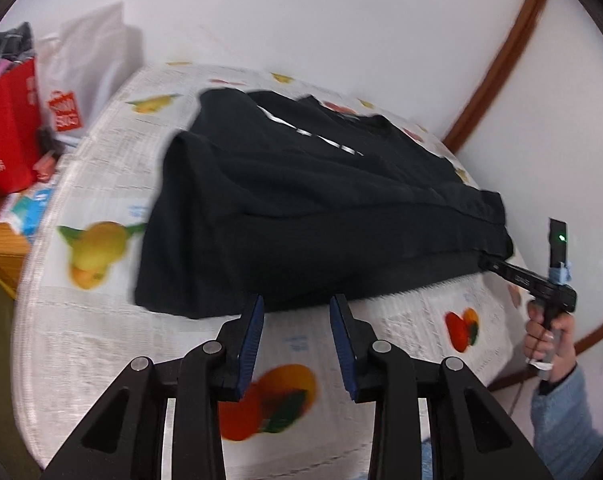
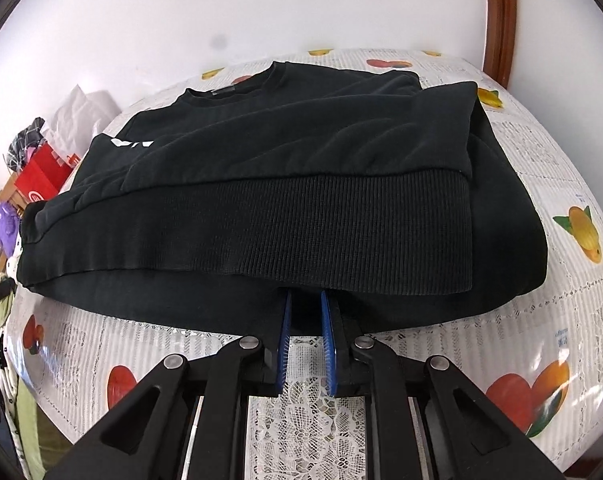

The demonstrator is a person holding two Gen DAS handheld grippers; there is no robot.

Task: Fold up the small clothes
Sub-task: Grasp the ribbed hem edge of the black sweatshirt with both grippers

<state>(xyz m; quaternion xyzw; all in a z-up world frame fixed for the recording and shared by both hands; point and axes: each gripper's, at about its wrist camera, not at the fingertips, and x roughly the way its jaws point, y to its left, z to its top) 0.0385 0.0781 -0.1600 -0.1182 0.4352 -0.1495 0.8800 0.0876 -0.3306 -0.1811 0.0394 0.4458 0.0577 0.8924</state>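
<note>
A black sweater (image 1: 301, 208) (image 2: 261, 184) lies folded on a round table (image 1: 101, 340) (image 2: 561, 160) covered with a white fruit-print cloth. Its ribbed hem (image 2: 341, 232) is turned over on top, and a white logo (image 2: 131, 144) shows near the chest. In the left wrist view my left gripper (image 1: 297, 304) stands open at the sweater's near edge, with only tablecloth showing between its blue pads. My right gripper (image 2: 306, 304) (image 1: 483, 265) is shut on the sweater's lower layer at the near edge, under the hem. A hand (image 1: 549, 328) in a light blue sleeve holds it.
A red bag (image 1: 9, 132) (image 2: 37, 184) and a white plastic bag (image 1: 89, 64) stand beyond the table's left side. A white wall with brown wooden trim (image 1: 497, 60) (image 2: 501, 16) runs behind the table. Lace cloth (image 2: 301, 420) covers the table's near edge.
</note>
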